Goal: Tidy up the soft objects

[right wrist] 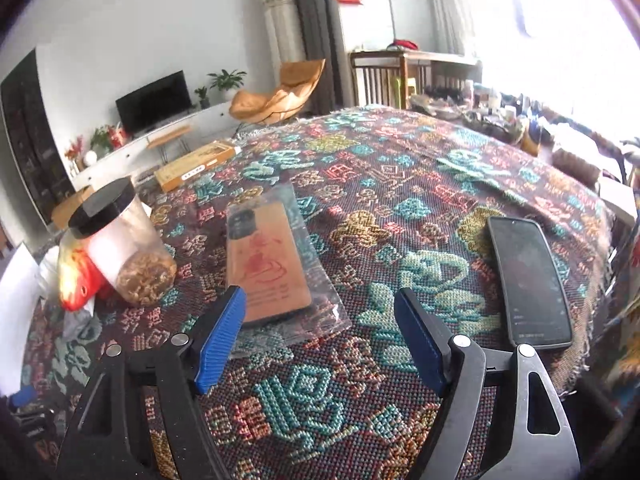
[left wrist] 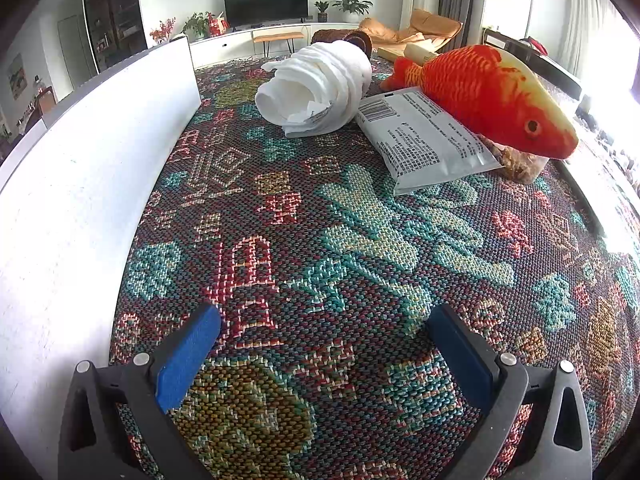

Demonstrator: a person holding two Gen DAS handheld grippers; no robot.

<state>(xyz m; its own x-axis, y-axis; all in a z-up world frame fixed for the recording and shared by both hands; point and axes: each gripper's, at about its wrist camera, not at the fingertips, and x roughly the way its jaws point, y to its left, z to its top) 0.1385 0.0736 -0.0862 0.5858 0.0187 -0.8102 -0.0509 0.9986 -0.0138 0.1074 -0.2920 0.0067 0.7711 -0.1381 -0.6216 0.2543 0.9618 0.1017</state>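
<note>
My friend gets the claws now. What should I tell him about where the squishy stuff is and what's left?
Left claw: open, empty, above the woven tablecloth.
Right claw: open, empty, nothing between its pads, near the packaged phone case.
Soft things: rolled white cloth beside the white board; plush fish lying over the grey mailer bag, head against the snack jar.
Done: nothing looks clearly sorted.
Left: probably gather the cloth, fish and mailer together. The black phone is not soft; leave it.
</note>
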